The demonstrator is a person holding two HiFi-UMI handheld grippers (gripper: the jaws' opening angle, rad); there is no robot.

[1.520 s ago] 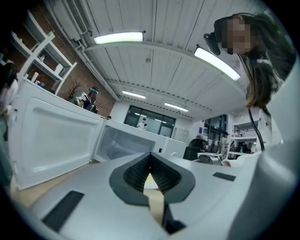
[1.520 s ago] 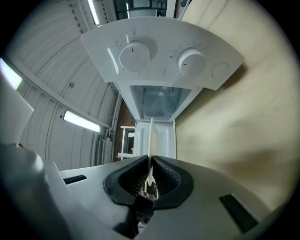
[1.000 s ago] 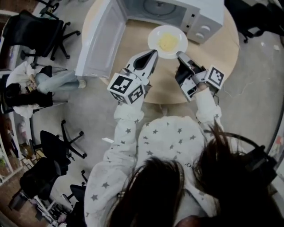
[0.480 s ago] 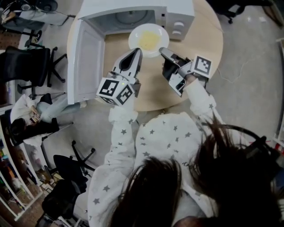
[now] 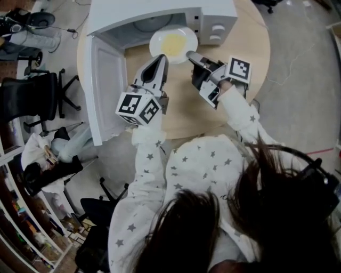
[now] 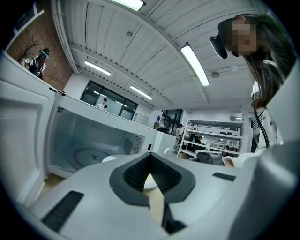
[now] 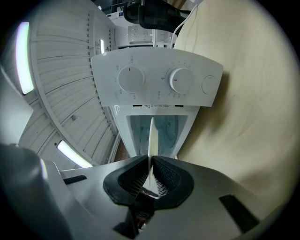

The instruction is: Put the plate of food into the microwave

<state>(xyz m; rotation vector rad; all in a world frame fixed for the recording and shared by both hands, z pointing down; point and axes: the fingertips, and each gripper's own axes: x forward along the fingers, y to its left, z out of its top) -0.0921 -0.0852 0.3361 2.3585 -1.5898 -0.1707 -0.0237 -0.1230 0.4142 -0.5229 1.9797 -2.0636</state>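
White plate (image 7: pixel 151 136) shows only its thin edge, clamped by right gripper (image 7: pixel 150 159).

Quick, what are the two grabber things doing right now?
Left gripper: jaws closed, holding nothing.
Right gripper: jaws closed on the rim of the plate.

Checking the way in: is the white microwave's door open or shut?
Open: the white microwave has its door swung out leftward, baring the turntable.

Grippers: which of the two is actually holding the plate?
The right gripper: its jaws pinch the rim of the plate. The left gripper is shut with nothing between its jaws, beside the plate.
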